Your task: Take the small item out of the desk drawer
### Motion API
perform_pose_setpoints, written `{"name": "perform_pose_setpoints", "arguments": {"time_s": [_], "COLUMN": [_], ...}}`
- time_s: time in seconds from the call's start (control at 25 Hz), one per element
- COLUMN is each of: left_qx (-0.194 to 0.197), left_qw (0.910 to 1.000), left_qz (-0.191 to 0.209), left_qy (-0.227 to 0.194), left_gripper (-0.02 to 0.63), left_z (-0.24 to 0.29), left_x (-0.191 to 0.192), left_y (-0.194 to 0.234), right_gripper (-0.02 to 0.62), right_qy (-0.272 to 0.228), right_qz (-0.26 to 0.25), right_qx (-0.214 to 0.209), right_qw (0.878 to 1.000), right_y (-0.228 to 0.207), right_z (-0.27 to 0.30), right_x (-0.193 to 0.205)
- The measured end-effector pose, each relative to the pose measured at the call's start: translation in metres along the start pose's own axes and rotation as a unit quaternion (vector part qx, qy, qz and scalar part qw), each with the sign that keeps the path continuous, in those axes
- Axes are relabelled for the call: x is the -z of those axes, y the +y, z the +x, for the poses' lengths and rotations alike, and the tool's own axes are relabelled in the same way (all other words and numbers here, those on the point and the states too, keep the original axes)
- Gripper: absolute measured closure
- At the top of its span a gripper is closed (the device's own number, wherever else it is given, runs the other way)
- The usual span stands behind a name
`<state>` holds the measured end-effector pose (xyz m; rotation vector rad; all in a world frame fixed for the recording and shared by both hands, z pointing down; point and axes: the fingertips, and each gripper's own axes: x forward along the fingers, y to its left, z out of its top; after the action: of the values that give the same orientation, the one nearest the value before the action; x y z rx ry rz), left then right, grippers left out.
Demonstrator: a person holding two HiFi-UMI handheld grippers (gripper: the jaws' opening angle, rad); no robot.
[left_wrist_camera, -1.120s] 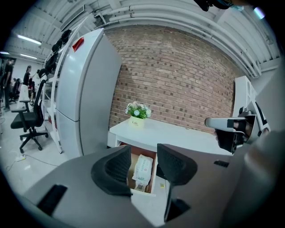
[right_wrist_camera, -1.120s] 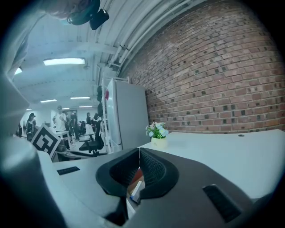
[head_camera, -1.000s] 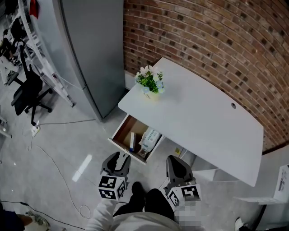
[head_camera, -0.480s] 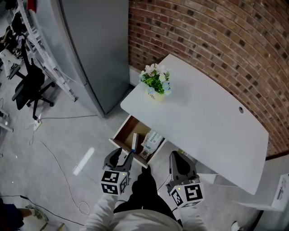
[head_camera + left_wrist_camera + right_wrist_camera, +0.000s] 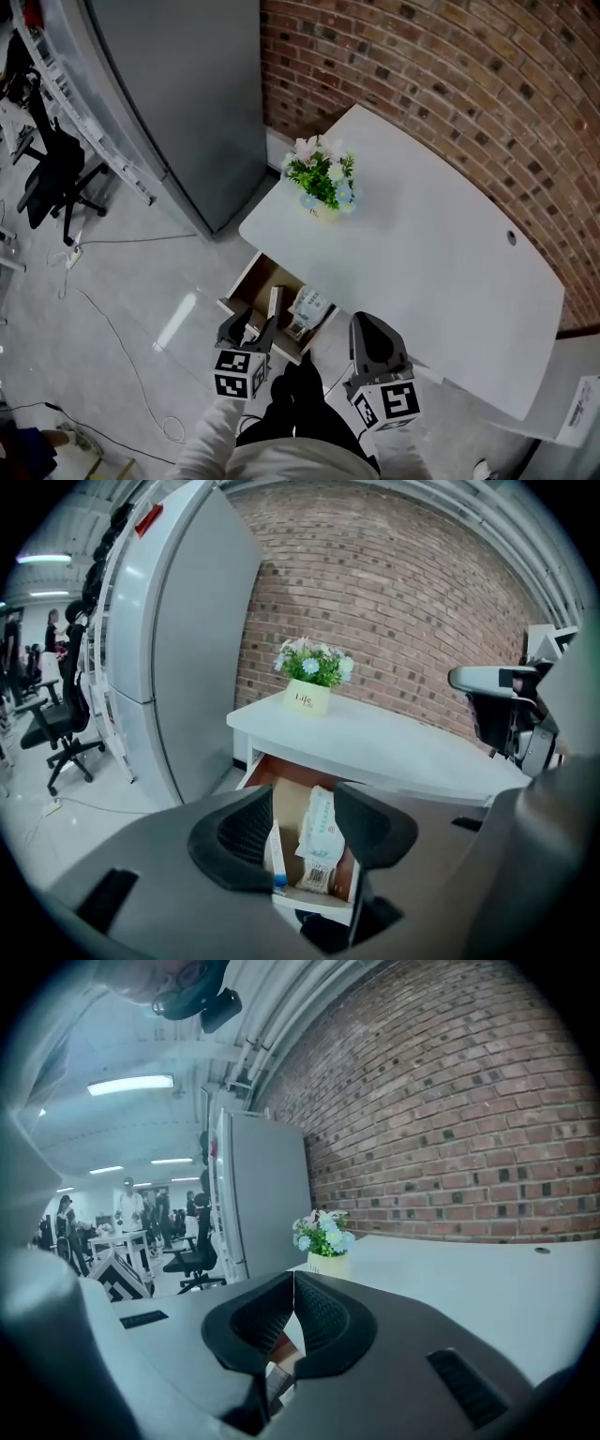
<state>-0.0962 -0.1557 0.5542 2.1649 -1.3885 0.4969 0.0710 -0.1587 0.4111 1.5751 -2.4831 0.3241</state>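
Head view looks steeply down on a white desk [image 5: 441, 253] set against a red brick wall [image 5: 422, 66], with a pot of flowers [image 5: 322, 183] near the desk's far left corner and a tall grey cabinet [image 5: 178, 94] just beside that end. The pale floor [image 5: 122, 309] carries a thin cable, and a black office chair [image 5: 52, 178] stands well apart at the left. Under the desk's near left edge the drawer [image 5: 242, 279] stands pulled out, brown inside. The small item [image 5: 274, 302], a slim white tube with a blue end, lies in the drawer along its left side, beside a white packet [image 5: 309, 307]. Its long axis runs front to back along the drawer's depth, and the blue end points toward the drawer front and the person. The left gripper [image 5: 250, 330] hangs just in front of the open drawer and tilts down toward it. In the left gripper view its jaws stand wide, having just been opening, and nothing sits between the pads; the tube and packet show beyond the gap, untouched. The right gripper [image 5: 368, 326] hovers at the desk's near edge, to the right of the drawer, and in the right gripper view its jaws are pressed together on nothing.
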Motion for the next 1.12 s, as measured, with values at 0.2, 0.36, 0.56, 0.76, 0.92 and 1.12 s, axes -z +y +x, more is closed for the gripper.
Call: {"name": "perform_pose_setpoints", "arguments": {"time_s": [0.2,0.36,0.56,0.76,0.92,1.12], "left_qx": [-0.002,-0.004,-0.008,-0.02,-0.021,-0.025], "left_qw": [0.9995,0.9988,0.9972,0.9943,0.9904,0.9842], "left_qz": [0.0,-0.008,-0.001,0.005,0.011,0.011], "left_qy": [0.031,0.047,0.075,0.104,0.136,0.175], "left_gripper": [0.4,0.4,0.391,0.382,0.382,0.382], "left_z": [0.032,0.053,0.079,0.107,0.124,0.149], "left_x": [0.008,0.015,0.025,0.042,0.058,0.088], "left_y": [0.007,0.011,0.017,0.028,0.03,0.036], "right_gripper": [0.568,0.568,0.568,0.568,0.568,0.568], "right_qy": [0.011,0.023,0.032,0.041,0.05,0.057], "right_qz": [-0.003,-0.006,-0.001,0.0,0.002,0.004], "right_qx": [-0.009,-0.014,-0.019,-0.027,-0.034,-0.037], "right_qw": [1.0,1.0,0.999,0.999,0.998,0.998], "right_y": [-0.011,-0.018,-0.028,-0.034,-0.038,-0.046], "right_z": [0.023,0.035,0.048,0.06,0.066,0.072], "right_x": [0.003,0.011,0.017,0.026,0.034,0.041]}}
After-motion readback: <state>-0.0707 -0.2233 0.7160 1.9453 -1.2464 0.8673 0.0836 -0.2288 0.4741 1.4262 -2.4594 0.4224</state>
